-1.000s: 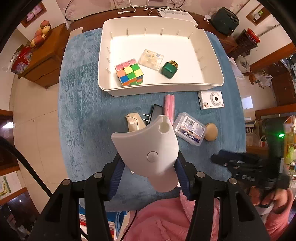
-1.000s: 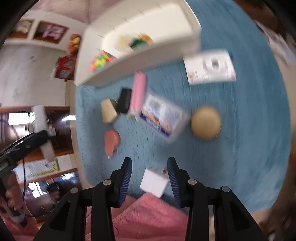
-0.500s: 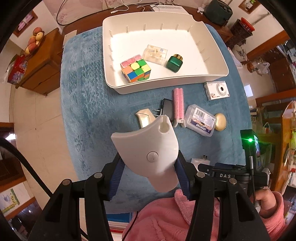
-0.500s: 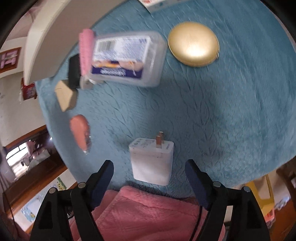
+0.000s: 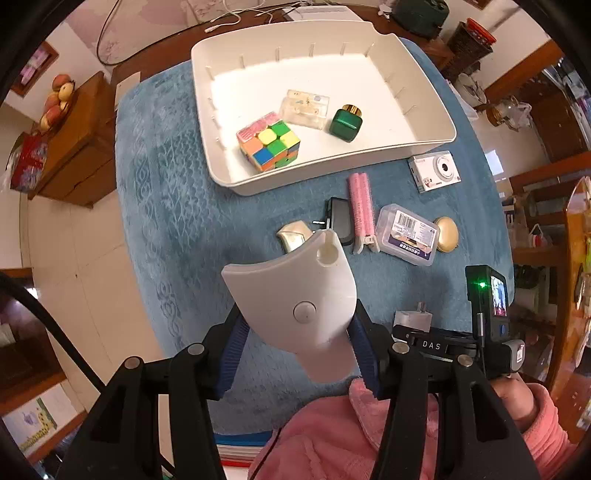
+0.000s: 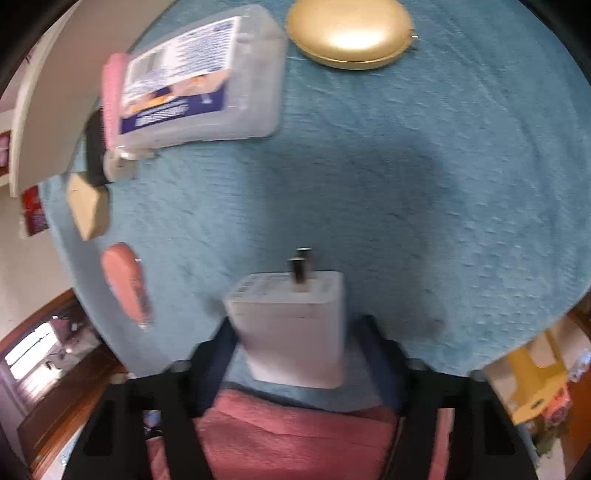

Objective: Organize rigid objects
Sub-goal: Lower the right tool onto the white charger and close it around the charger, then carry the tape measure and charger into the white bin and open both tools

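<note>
Since the white charger [image 6: 295,325] at the mat's near edge sits between your right gripper [image 6: 295,354]'s parted jaws, squeeze its flat, stiff, light sides (smooth plastic may slip); your left gripper [image 5: 299,347] is clamped on a white plastic holder [image 5: 295,295].

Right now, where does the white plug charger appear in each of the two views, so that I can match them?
Left wrist view: the white plug charger lies low on the right, on the blue cloth, partly hidden behind the right gripper's black body.
Right wrist view: it sits low in the centre, prongs pointing away, between the jaws.
Shared landmark: the gold oval case.
</note>
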`<state>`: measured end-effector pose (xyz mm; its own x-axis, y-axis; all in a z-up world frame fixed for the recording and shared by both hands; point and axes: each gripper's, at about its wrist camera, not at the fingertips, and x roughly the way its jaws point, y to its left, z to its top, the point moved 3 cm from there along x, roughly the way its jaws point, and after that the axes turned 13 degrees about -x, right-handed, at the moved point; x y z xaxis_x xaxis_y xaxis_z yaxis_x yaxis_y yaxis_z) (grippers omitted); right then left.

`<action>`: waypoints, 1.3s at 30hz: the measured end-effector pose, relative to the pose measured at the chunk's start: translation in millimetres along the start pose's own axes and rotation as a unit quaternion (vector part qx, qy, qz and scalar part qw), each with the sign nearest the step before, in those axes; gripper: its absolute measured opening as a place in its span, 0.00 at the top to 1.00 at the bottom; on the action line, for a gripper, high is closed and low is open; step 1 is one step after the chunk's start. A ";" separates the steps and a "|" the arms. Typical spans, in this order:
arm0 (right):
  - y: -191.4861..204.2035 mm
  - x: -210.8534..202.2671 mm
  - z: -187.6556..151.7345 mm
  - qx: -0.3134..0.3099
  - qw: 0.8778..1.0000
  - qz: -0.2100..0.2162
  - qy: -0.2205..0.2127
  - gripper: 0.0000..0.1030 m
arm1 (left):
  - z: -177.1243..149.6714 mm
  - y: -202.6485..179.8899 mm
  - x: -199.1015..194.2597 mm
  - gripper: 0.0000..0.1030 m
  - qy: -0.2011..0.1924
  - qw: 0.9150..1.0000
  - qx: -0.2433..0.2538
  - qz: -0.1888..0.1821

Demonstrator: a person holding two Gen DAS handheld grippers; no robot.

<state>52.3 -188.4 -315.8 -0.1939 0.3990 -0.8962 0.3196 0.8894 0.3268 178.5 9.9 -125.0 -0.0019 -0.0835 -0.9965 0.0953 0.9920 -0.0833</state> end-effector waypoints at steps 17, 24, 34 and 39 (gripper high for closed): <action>12.2 -59.5 14.4 -0.060 0.996 0.058 -0.034 0.43 | 44.0 -36.5 -3.7 0.45 -0.010 1.000 0.029 0.001; 26.4 -103.7 37.3 -0.106 0.990 0.077 -0.054 0.42 | 73.2 -55.6 -2.4 0.44 -0.031 0.999 0.031 0.013; 53.5 -155.8 93.2 -0.162 0.977 0.089 -0.104 0.42 | 113.3 -66.6 15.5 0.44 -0.032 0.999 0.004 0.007; 60.1 -171.1 119.4 -0.185 0.971 0.082 -0.126 0.42 | 134.5 -64.3 25.5 0.44 -0.038 0.999 -0.019 0.000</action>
<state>215.4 -229.9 -178.7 0.0794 0.5161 -0.8529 -0.0370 0.8565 0.5148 306.3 -68.8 -144.2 0.0734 -0.0895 -0.9933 0.0583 0.9946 -0.0853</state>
